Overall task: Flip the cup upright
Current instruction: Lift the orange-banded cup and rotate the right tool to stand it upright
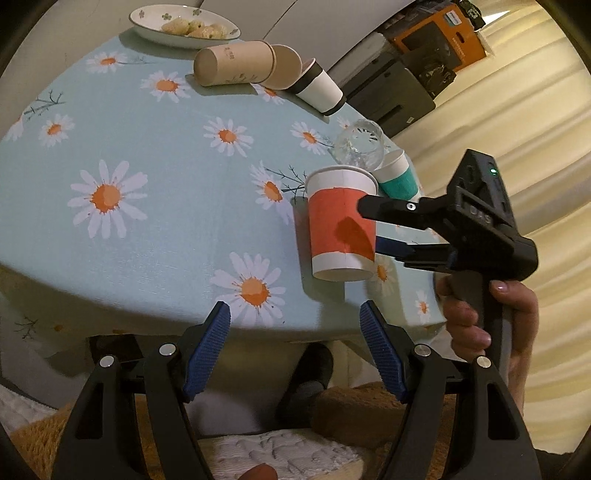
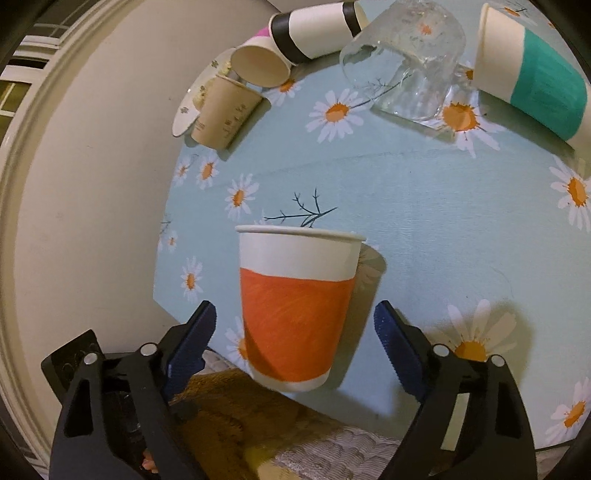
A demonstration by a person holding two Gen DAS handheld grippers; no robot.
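Progress looks nearly complete to us: orange-banded white paper cup [image 2: 295, 314] stands rim-up at table's five o'clock edge, right gripper [image 2: 295, 328] spread wide around it, left gripper [image 1: 295, 332] also wide, idle.

We are seeing a brown cup [image 1: 236, 62], black-banded cup [image 1: 320, 88], glass [image 1: 360, 144] and teal cup [image 1: 397, 177] lying on the daisy tablecloth [image 1: 147, 155], and a snack bowl [image 1: 147, 27] sitting nearby.

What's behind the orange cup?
Right behind the orange cup are a clear glass on its side and a teal cup. The orange cup covers the teal cup's lower part, so whether they touch can't be told.
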